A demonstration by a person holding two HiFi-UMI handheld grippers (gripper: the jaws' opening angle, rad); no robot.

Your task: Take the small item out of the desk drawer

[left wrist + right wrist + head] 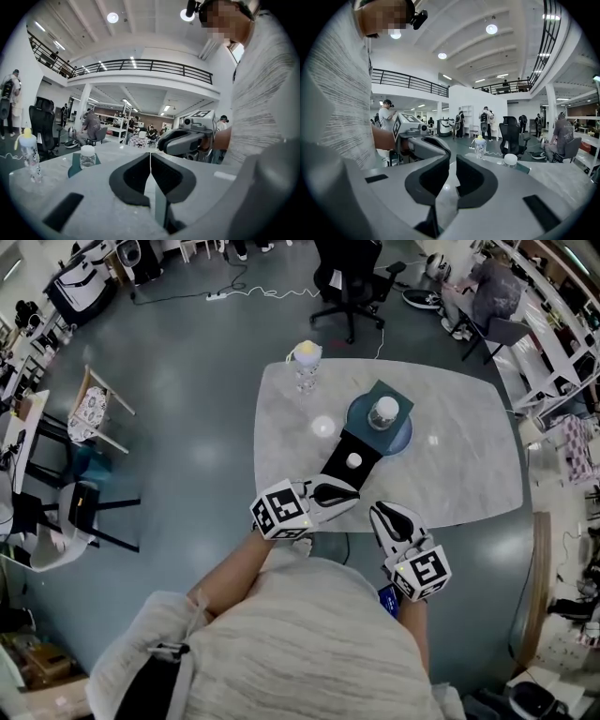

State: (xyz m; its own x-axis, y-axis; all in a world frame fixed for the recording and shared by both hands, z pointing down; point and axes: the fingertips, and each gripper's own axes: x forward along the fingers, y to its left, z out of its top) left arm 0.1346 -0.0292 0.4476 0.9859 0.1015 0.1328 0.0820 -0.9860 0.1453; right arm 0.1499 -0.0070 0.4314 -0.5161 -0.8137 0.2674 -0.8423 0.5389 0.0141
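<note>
on the far left of the marble counter (469,456) stood a baby bottle (307,360), well apart from the work and no worry for the reach. the left tool (349,491) hung over the near edge. its jaws were pressed together tip to tip with nothing in them, and its nose was just beside the near end of the black drawer (336,468). that drawer looked already drawn out toward the person from under a teal base (380,390). the small item (353,461), a white ball by the look of it, lay near the drawer's middle in plain reach. farther off and a little right, a lidded jar (382,412) stood on a blue plate (356,432) on top of the base. the right tool (380,512) hovered over the near edge, right of the drawer, its jaws all but together and empty.

the step in hand seemed to be the approach to the item. to do it well, the chosen tool would need its jaws spread wider than the ball before coming down over it. a round thing was likely to roll, so the pads should close slowly on its middle, and the lift should go straight up. the other tool could steady the drawer's near end. both had best keep clear of the plate and jar.
</note>
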